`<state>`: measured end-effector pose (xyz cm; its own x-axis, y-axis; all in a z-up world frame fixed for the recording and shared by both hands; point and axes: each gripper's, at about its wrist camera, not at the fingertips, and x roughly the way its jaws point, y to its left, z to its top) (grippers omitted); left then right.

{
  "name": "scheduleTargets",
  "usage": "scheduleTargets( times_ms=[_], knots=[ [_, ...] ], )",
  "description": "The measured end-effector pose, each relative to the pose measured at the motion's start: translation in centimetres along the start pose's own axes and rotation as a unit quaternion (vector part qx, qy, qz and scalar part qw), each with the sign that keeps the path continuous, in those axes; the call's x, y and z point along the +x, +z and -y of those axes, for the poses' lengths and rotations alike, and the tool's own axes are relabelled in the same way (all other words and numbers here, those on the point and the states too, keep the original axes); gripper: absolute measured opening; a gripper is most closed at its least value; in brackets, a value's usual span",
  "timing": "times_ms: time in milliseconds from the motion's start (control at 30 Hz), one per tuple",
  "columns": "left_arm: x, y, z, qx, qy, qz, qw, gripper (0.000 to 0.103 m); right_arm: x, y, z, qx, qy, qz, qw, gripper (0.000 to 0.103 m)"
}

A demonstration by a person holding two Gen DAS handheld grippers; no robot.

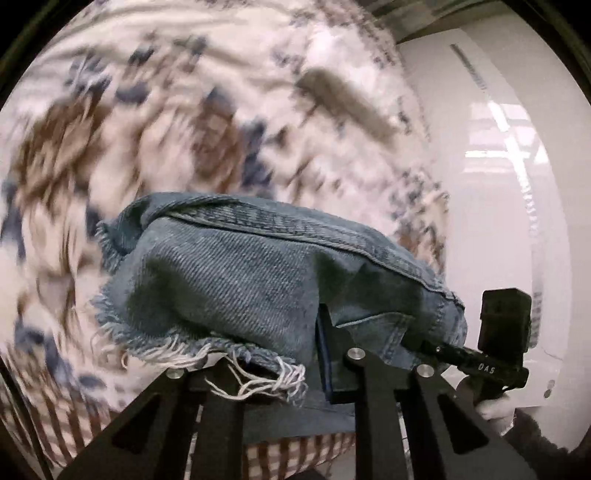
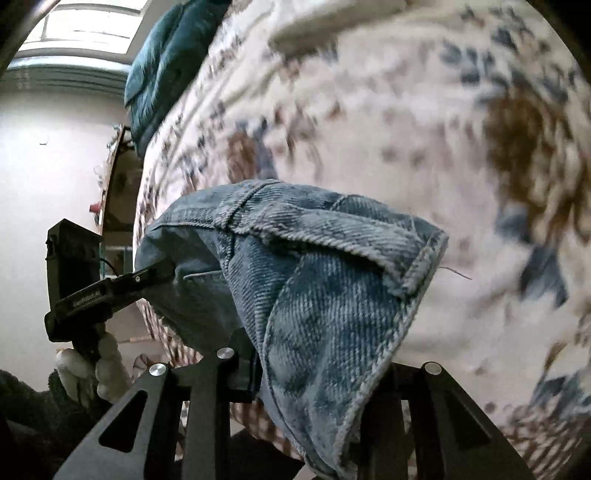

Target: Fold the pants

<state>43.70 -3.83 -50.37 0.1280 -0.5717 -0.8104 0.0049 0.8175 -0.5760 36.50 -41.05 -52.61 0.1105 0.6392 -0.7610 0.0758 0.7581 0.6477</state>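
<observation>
The pants are blue denim jeans [image 1: 240, 280] with a frayed hem [image 1: 207, 354]. My left gripper [image 1: 273, 373] is shut on the frayed leg end, and the cloth drapes over its fingers. My right gripper [image 2: 306, 373] is shut on the jeans [image 2: 325, 288] at a stitched edge, and the fabric hangs down between the fingers. Both hold the jeans lifted above a floral bedspread [image 1: 147, 129]. In the left wrist view the other gripper [image 1: 495, 343] shows at the right. In the right wrist view the other gripper [image 2: 92, 291] shows at the left, in a gloved hand.
The floral bedspread [image 2: 424, 129] fills the background, blurred. A dark teal garment [image 2: 166, 62] lies at the bed's far end. A white wall [image 1: 498, 184] and a window [image 2: 85, 22] lie beyond the bed edge. Checked brown cloth [image 1: 295, 454] shows below.
</observation>
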Motion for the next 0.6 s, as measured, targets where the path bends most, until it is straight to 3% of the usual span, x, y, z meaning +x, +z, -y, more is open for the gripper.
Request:
scheduleTargets(
  times_ms=[100, 233, 433, 533, 600],
  knots=[
    [-1.3, 5.0, 2.6, 0.027, -0.011, 0.018, 0.9994, 0.014, -2.2, 3.2, -2.1, -0.004, 0.001, 0.025, 1.0, 0.03],
    [-2.3, 12.7, 6.4, 0.062, -0.009, 0.052, 0.9967, 0.014, -6.0, 10.3, -3.8, -0.029, -0.002, 0.067, 0.997, 0.03],
    [0.4, 27.4, 11.6, 0.105, 0.006, 0.096, 0.9898, 0.014, -9.1, 26.8, -3.3, -0.067, -0.002, 0.108, 0.992, 0.03],
    [4.2, 34.1, 12.4, 0.102, 0.011, 0.094, 0.9902, 0.014, -8.1, 35.1, -1.2, -0.059, -0.003, 0.105, 0.993, 0.03],
    [8.2, 38.6, 12.4, 0.097, 0.018, 0.07, 0.9927, 0.014, -5.5, 41.0, 0.8, -0.047, -0.01, 0.086, 0.995, 0.03]
  ],
)
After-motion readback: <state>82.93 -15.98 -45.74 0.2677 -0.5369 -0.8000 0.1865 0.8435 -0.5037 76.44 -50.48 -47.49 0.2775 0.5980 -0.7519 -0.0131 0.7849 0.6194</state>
